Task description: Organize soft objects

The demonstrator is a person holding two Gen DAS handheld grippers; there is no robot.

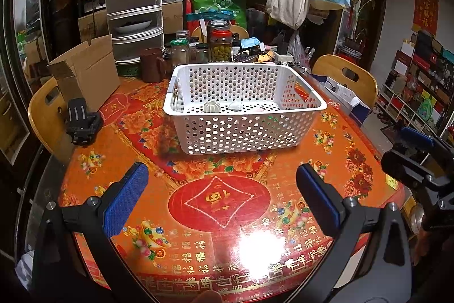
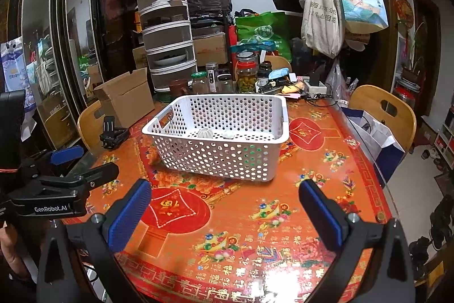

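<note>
we see a white perforated basket (image 1: 244,107) upright on the tabletop (image 1: 227,203), holding a ribbed pale soft piece (image 1: 212,106) and a smaller white one (image 1: 235,105).

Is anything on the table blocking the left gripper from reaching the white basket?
No. Only bare tablecloth lies between the open left gripper and the white basket. The small soft things already sit inside it.

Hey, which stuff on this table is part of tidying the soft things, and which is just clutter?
Part of the job:
white perforated plastic basket
small pale ribbed soft object inside it
small white soft object beside that
left gripper, open
right gripper, open

Just lying about:
open brown cardboard box
glass jars
brown mug
black clamp mount
</note>
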